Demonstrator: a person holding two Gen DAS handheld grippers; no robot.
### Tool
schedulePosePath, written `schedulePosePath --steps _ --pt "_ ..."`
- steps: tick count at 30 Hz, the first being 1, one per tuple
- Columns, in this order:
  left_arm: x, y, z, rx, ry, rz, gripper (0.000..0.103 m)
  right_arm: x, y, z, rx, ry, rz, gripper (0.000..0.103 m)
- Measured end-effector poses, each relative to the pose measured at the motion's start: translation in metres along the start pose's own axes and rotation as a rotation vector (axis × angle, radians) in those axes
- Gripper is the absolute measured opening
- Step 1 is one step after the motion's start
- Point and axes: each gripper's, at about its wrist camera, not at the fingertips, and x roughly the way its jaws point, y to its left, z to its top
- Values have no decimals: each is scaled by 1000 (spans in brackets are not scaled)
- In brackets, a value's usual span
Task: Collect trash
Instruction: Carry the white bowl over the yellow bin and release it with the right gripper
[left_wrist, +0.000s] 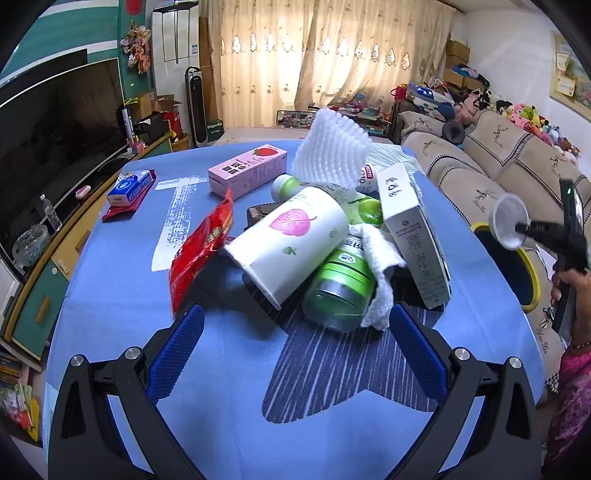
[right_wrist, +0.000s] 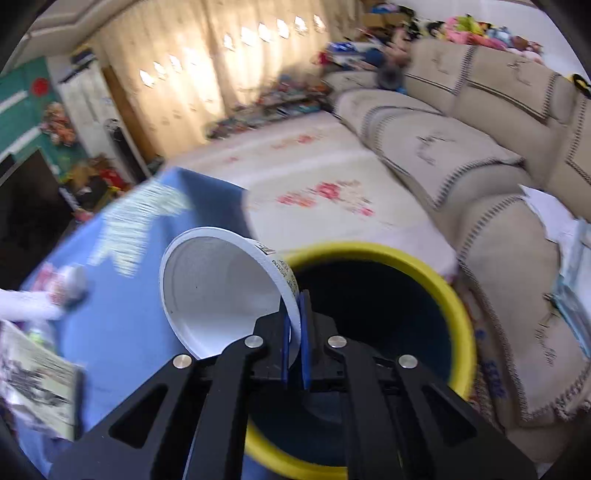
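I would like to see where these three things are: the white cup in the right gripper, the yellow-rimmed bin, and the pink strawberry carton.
white cup (right_wrist: 207, 291): right wrist view, inner wall.
yellow-rimmed bin (right_wrist: 458, 295): right wrist view, yellow rim.
pink strawberry carton (left_wrist: 245, 173): left wrist view, long pink side.

Left tool (left_wrist: 295, 343) open before trash pile (left_wrist: 314, 236) on table (left_wrist: 110, 288).

White paper cup (right_wrist: 221, 295), empty, tilted on its side, rim pinched, just over the near-left rim of the dark bin with yellow rim (right_wrist: 436, 273) right of the table. Trash heap at table centre: leaf-print cup (left_wrist: 291, 243) lying over green bottle (left_wrist: 341, 295), white box (left_wrist: 413, 236) right, red wrapper (left_wrist: 201, 247) left, foam net (left_wrist: 330, 151) far.
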Motion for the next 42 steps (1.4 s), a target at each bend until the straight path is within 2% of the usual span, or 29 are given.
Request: schedulePosePath --steps 2,6,11,15,22,29,34,36,40,42 --pt "-2 -2 -1 -4 1 2 99 16 -13 -7 -14 37 -59 5" --pt "-6 0 -7 -33 6 0 99 44 -29 -18 -28 103 -117 6" --pt "-11 7 -17 -49 35 39 99 62 -38 -31 -38 134 -150 14" --pt "-11 16 -20 -75 52 45 99 69 -45 -34 -36 146 -157 16" --pt "-5 17 -19 -97 48 -26 99 62 -34 -36 -55 137 -155 25" --pt "10 13 -16 -66 50 -82 98 56 -23 -36 -67 126 -148 26" --pt "24 16 -7 -41 48 -86 84 51 -21 -35 -63 112 -145 26" --pt "30 18 -3 -40 52 -96 73 49 -20 -34 -63 108 -147 26" --pt "36 23 5 -50 33 -134 68 47 -20 -35 -63 101 -153 27" --pt "37 23 7 -41 20 -130 64 47 -21 -35 -62 100 -153 27"
